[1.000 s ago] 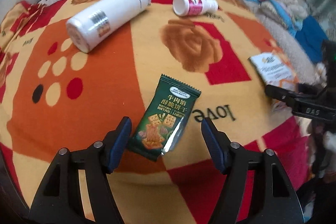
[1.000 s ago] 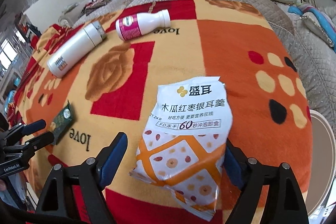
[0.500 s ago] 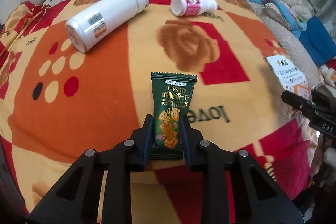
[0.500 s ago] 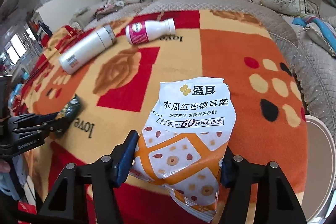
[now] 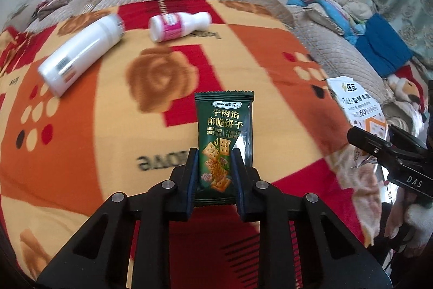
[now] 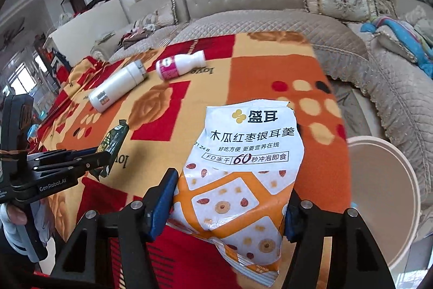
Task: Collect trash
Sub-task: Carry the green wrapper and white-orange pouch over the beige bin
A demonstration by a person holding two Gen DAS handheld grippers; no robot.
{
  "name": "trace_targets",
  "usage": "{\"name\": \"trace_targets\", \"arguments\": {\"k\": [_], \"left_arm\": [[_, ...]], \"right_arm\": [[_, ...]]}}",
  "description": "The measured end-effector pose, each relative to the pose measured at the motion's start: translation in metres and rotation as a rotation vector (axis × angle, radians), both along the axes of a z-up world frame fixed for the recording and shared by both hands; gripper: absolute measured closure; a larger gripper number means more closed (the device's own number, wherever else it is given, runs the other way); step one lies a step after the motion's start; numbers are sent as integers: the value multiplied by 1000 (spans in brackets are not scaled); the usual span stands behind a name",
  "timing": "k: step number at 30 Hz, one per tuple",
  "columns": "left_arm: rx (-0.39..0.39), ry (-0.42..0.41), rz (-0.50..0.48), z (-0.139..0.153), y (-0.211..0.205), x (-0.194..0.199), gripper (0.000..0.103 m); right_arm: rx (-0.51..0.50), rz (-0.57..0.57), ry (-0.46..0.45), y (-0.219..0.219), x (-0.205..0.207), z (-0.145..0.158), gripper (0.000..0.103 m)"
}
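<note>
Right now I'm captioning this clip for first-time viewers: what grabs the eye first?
The left gripper is clamped on a dark green biscuit packet standing up centre-frame. The right gripper pinches a white-and-orange soup pouch the same way. Behind both, a loud red-and-orange blanket carries a white flask and a pink-labelled bottle, lying on their sides.

- The green biscuit packet point(image 5: 224, 137) is showing glossy film, catching glare
- The white-and-orange snack pouch point(image 6: 243, 180) is looking like smooth, crinkled plastic film
- The blanket point(image 5: 108, 126) is appearing as soft, matt fleece
- The white flask point(image 5: 78, 50) is gleaming smooth
- The left gripper point(image 5: 213, 178) fingers are showing matt black plastic with blue pads
- The sofa cover point(image 6: 270, 23) is reading as quilted cloth
</note>
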State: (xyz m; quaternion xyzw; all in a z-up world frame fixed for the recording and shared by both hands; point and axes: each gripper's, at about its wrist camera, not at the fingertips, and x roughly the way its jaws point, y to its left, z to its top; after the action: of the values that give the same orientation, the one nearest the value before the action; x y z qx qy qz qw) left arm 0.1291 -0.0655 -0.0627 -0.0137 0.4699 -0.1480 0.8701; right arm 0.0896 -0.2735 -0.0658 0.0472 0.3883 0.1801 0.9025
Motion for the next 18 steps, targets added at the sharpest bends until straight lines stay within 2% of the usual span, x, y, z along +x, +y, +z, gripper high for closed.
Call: {"name": "trace_targets", "arguments": {"k": [18], "left_arm": [[-23,-45,-198,24,-126,-12,82]], "right_arm": [[17,-190,-15,-111,-36,2,40]]}}
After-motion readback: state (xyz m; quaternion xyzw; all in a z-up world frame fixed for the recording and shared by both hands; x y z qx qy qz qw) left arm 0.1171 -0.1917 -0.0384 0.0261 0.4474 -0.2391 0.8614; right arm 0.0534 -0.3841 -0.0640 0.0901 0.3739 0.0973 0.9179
